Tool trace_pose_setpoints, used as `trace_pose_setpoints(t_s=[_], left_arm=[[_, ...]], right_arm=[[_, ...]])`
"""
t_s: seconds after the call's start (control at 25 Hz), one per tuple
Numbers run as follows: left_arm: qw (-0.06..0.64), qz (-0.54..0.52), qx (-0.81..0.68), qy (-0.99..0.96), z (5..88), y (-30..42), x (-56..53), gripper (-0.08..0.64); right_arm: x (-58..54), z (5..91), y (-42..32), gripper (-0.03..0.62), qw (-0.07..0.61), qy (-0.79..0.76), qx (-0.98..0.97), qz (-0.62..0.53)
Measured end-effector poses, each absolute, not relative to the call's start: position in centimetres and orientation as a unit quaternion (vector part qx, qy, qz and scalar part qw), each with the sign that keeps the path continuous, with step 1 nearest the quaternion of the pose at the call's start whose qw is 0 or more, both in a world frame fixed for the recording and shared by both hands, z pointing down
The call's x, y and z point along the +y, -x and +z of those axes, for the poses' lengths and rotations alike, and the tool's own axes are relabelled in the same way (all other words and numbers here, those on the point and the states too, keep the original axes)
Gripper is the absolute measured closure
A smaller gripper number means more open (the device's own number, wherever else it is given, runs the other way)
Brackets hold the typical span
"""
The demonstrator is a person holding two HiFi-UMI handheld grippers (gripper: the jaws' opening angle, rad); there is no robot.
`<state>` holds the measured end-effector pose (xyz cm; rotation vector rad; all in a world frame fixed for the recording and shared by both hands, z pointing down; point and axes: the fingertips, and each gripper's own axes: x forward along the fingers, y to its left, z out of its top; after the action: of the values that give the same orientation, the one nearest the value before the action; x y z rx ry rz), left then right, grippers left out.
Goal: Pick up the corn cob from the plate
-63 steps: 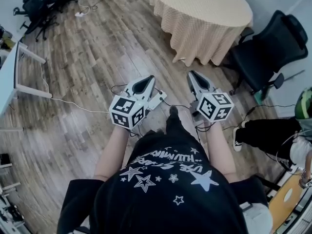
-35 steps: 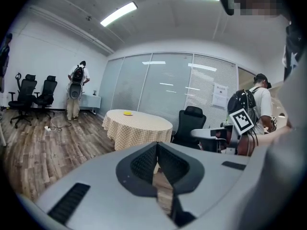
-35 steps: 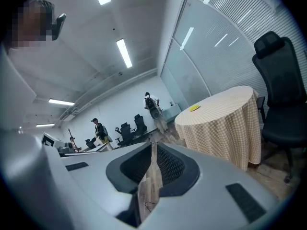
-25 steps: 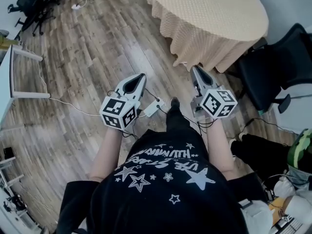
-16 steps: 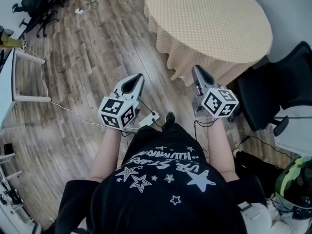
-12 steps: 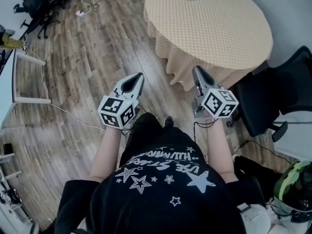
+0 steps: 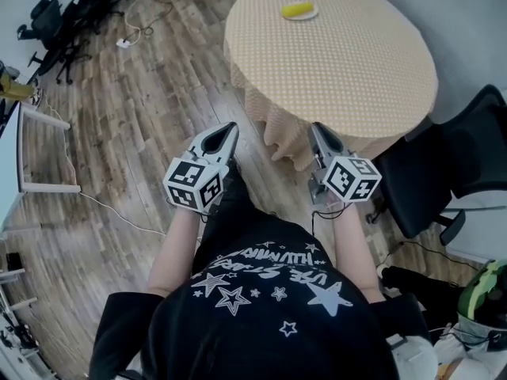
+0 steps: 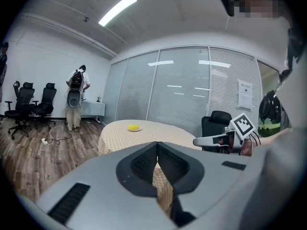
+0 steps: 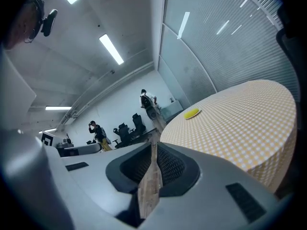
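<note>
Two grippers nearest, out in front of a black star-printed shirt (image 7: 269,291): left gripper (image 7: 226,127) at 11 o'clock of it, right gripper (image 7: 316,127) at 1 o'clock, both pointing toward 12. Left gripper clenched, jaws meeting at the tips with nothing between them, plain in the left gripper view. Right gripper likewise clenched and empty, only a thin slit between its pads in the right gripper view. Beneath both, wood floor (image 7: 142,133), with a thin cable (image 7: 119,211) trailing off toward 9 o'clock. Just beyond the tips, the hanging edge of a checked cloth (image 7: 273,125) draped over the round table (image 7: 356,62). At 3 o'clock of the right gripper, a black office chair (image 7: 451,157) close beside the table. At 12 o'clock, on the table's far side and well apart from both grippers, the yellow corn cob (image 7: 295,9) lying on a small white plate (image 7: 310,14). Farther off toward 10 o'clock, a white desk (image 7: 8,149) and more black chairs (image 7: 55,22)
</note>
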<state>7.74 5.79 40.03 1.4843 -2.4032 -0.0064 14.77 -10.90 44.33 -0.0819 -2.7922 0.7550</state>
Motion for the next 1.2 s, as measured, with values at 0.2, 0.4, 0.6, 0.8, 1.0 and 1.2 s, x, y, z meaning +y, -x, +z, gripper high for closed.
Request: trace_pose_setpoints(t_s=[0.2,0.4,0.6,0.8,1.0,1.2], left_arm=[[0.161,-0.007,-0.824,-0.543,41.2,-2.7,3.6,0.552],[0.156,-0.004,-0.814,-0.559,40.8,4.2,2.0,0.552],[0.163,-0.011,-0.798,-0.580,40.6,10.7,1.7,0.552],[0.154,-0.007,-0.781,-0.605,39.8,16.4,0.7,0.552],[0.170,-0.004,-0.759,-0.629,41.0,20.9,-0.1,0.552],[0.182,0.010,-0.736,-0.652,42.3,23.7,-1.8,0.552]], right_arm=[[-13.4,45.5,-10.8,0.540,0.122,-0.012,-0.957,0.264],[-15.3,45.3,-4.5,0.540,0.120,-0.035,-0.956,0.265],[-15.5,44.3,1.0,0.540,0.116,-0.067,-0.955,0.265],[-16.4,43.5,6.1,0.540,0.108,-0.097,-0.954,0.262],[-16.7,44.3,10.4,0.540,0.111,-0.124,-0.949,0.267],[-16.9,45.2,12.8,0.540,0.110,-0.145,-0.944,0.274]])
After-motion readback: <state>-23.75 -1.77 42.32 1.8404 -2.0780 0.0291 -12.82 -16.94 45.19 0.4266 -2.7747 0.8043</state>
